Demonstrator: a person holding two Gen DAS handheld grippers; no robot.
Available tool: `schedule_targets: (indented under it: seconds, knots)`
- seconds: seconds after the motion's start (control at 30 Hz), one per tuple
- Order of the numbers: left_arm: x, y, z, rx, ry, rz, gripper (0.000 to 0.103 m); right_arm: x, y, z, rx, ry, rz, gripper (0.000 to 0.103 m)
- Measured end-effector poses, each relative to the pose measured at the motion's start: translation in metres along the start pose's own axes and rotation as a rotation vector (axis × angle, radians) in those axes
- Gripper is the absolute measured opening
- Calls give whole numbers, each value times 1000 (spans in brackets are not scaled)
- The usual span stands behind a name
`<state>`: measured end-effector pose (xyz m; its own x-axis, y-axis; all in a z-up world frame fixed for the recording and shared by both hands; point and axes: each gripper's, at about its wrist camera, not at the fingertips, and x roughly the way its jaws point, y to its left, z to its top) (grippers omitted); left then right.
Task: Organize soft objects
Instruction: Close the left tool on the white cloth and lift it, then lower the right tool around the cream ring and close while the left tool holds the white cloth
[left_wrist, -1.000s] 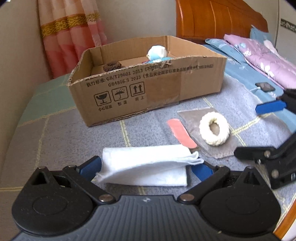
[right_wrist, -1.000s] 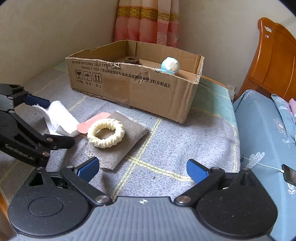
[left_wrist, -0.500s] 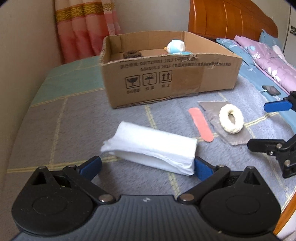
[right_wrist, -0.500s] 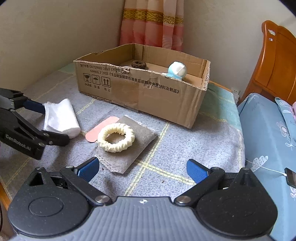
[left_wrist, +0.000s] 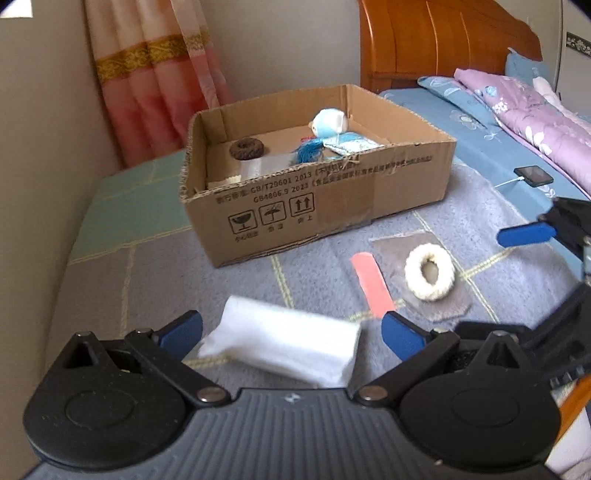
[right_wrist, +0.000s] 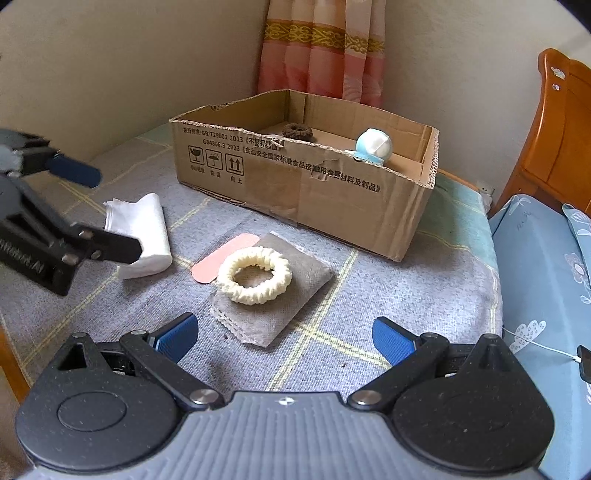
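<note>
A folded white cloth (left_wrist: 284, 345) lies on the grey blanket between the wide-open fingers of my left gripper (left_wrist: 291, 334); whether they touch it I cannot tell. It also shows in the right wrist view (right_wrist: 142, 230) beside the left gripper (right_wrist: 98, 210). A cream scrunchie (right_wrist: 254, 275) rests on a grey cloth pad (right_wrist: 275, 295), with a pink strip (right_wrist: 223, 256) beside it. My right gripper (right_wrist: 284, 338) is open and empty just in front of the pad. The cardboard box (left_wrist: 332, 199) holds a brown scrunchie (left_wrist: 246, 148) and a blue-white plush (left_wrist: 328, 123).
A wall runs along the left and a pink curtain (left_wrist: 159, 74) hangs behind the box. A wooden headboard (left_wrist: 436, 44) and blue bedding with a phone (left_wrist: 533, 175) on a cable lie to the right.
The left gripper has risen and tilted, so the box interior now shows; the white cloth sits lower between its fingers. The right gripper has moved slightly closer to the pad.
</note>
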<state>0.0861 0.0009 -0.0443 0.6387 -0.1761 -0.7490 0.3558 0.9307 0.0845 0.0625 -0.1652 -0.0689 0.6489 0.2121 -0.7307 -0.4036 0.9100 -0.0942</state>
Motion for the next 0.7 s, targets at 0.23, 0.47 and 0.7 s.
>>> schedule_targets:
  seconds: [0.23, 0.47, 0.7]
  knots:
    - [39, 5, 2, -28, 127, -61, 102, -2, -6, -4, 26, -7, 20, 102]
    - [35, -2, -4, 22, 127, -64, 102, 1, -12, -7, 39, 1, 29, 102]
    - [29, 15, -13, -50, 104, -47, 96, 3, -2, 0, -39, -15, 58, 99]
